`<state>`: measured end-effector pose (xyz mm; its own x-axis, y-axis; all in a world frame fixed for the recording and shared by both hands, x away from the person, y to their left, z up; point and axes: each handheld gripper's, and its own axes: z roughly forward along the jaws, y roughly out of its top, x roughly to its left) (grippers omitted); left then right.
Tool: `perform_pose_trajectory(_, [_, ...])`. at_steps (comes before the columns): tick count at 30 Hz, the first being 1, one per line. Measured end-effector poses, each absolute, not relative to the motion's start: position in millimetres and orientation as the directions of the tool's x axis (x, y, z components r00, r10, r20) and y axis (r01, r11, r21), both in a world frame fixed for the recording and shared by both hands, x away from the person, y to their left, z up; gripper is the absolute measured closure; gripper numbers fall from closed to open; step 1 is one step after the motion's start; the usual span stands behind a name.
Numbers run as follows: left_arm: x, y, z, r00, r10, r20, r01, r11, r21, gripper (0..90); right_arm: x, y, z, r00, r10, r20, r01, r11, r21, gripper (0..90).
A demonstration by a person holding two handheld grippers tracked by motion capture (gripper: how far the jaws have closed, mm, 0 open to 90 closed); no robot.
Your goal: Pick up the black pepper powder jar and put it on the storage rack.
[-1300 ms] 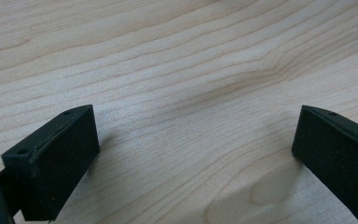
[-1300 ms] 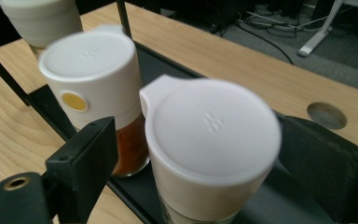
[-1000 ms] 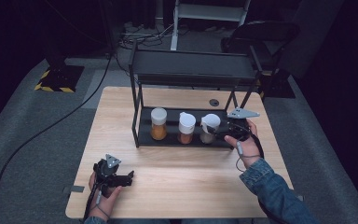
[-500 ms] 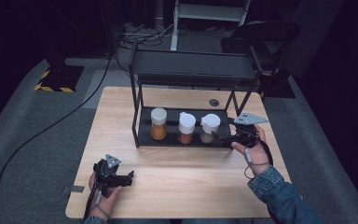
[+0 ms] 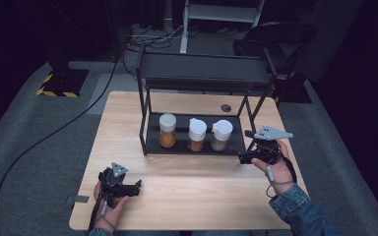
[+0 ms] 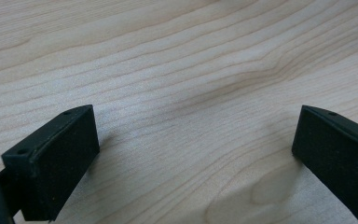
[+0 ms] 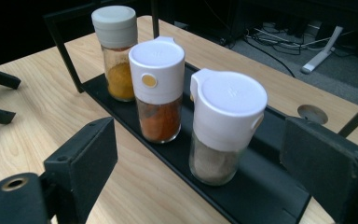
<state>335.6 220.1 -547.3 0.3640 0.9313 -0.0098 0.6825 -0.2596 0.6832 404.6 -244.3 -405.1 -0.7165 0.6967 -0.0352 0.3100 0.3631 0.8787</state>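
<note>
R gripper [image 5: 246, 156] sits at the right end of the rack [image 5: 202, 78], fingers [image 7: 81, 158] apart w/ nothing between them. In the right gripper view the pale spice jar [image 7: 223, 126], white flip cap, stands dead ahead of the fingers, just beyond their tips and roughly centred in the gap, not touching either pad. It's upright on the rack's black tray [image 7: 261, 191], long axis vertical, so the fingers would meet it side-on across the glass body or the cap. Past it, farther from the fingers and off to their left: the red-powder jar [image 7: 158, 88], then the yellow-powder jar [image 7: 115, 51], all three in a row, close but apart.

L gripper [image 5: 138, 188] is resting low near the front-left of the worktop [image 5: 187, 196], well apart from the rack; fingers [image 6: 58, 158] wide open over bare wood, nothing between.

So the R hand is by far the nearer one, and the pale jar is the nearest jar to it. My guess: a straight push fwd puts the jar in the gap. Watch the rack's upright post [image 5: 254, 123] right beside the R gripper, could snag.
</note>
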Motion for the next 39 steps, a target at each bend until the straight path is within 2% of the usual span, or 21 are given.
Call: perform_pose_trajectory(39, [336, 220, -547, 0.364, 0.931, -0.009, 0.682, -0.260, 0.683, 0.4, 379, -274, -479, -0.687, 0.726, 0.026, 0.431, 0.378, 0.819, 10.6])
